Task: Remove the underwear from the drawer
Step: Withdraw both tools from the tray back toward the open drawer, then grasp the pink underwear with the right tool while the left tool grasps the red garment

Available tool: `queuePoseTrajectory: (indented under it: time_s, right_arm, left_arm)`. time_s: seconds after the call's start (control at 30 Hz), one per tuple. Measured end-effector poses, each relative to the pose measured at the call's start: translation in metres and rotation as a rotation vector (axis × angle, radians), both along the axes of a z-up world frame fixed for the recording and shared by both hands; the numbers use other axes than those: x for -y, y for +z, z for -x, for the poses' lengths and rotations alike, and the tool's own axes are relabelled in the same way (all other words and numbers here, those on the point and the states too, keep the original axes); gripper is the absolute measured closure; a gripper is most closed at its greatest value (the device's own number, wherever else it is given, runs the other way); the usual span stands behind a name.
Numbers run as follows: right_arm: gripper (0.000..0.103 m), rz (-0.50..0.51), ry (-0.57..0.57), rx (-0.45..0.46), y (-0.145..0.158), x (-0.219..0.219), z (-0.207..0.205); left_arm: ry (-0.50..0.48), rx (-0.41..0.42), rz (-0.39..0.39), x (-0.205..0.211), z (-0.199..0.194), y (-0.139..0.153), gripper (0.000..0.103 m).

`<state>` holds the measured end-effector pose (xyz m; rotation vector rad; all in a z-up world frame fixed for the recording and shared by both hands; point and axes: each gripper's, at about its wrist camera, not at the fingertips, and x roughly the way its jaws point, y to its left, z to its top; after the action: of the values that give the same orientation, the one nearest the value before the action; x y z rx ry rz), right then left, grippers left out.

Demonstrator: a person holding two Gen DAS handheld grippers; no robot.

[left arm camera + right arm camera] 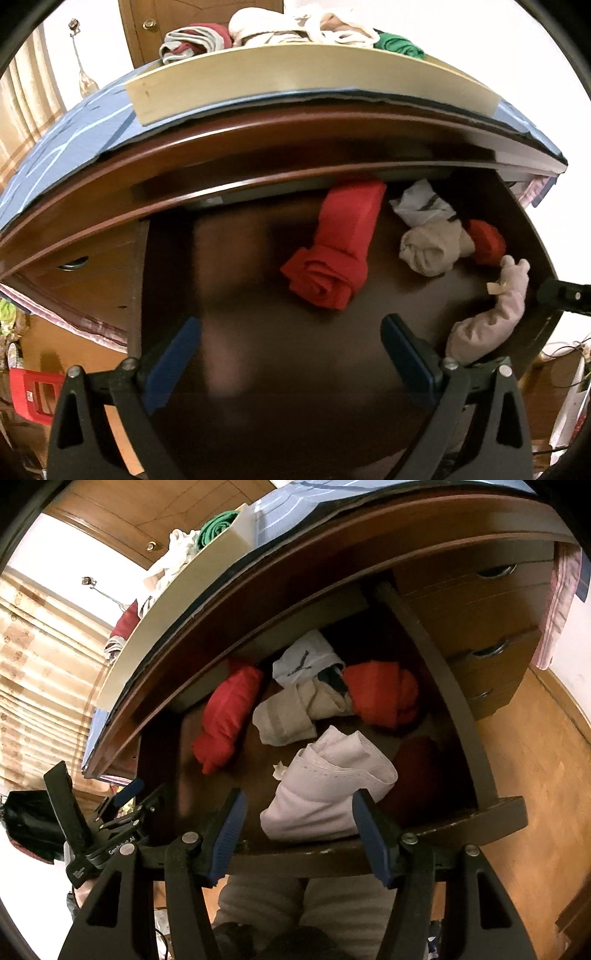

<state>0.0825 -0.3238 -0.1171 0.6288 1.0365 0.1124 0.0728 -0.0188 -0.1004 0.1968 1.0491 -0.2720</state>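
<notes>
The open drawer (236, 369) has a dark brown bottom and holds rolled underwear. In the left wrist view a red roll (332, 254) lies mid-drawer, just beyond my left gripper (291, 336), which hangs open over bare drawer bottom. A beige roll (428, 251), a white piece (421, 205) and a pale pink roll (487, 321) lie to the right. In the right wrist view my right gripper (299, 805) is open above the drawer's front wall (461, 819). The pale pink roll (332, 786) lies just past its fingertips, apart from the pads. The red roll (225, 716) and an orange-red bundle (384, 694) lie farther back.
A cream tray (295, 70) of folded clothes stands on the blue cloth (66, 133) atop the dresser. More drawers with metal handles (491, 650) are at the right. A dark red item (417, 771) sits in the drawer's near right corner. A person's light trousers (306, 904) show below.
</notes>
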Motion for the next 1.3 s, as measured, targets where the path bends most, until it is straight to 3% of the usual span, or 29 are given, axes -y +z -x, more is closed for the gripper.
queuePoseTrajectory:
  time_s: [0.23,0.7,0.87,0.97,1.0,1.17,1.3]
  right_arm:
    - [0.041,0.012,0.018,-0.028,-0.001,-0.008,-0.009]
    - [0.04,0.213,0.104,-0.262,-0.018,-0.035,-0.05]
    - [0.04,0.197,0.181,-0.314,-0.037,-0.048,-0.063]
    - [0.043,0.139,0.18,-0.296,-0.043,-0.048,-0.065]
    - [0.052,0.123,0.186,-0.281,-0.045,-0.048,-0.065]
    - [0.073,0.059,0.148,-0.179,-0.045,-0.038,-0.058]
    - [0.076,0.029,0.092,-0.083,-0.04,-0.021,-0.046]
  left_arm:
    - [0.005,0.001,-0.011,-0.004,-0.002,-0.005,0.003]
    - [-0.009,0.08,-0.14,-0.001,-0.008,0.0,0.003]
    - [-0.027,0.094,-0.159,-0.001,-0.019,0.005,0.003]
    - [-0.086,0.096,-0.171,0.007,-0.026,0.007,0.003]
    - [-0.104,0.092,-0.165,0.011,-0.028,0.007,0.003]
    - [-0.22,0.079,-0.206,0.038,-0.042,-0.004,0.003]
    - [-0.308,0.056,-0.269,0.067,-0.046,-0.019,0.003]
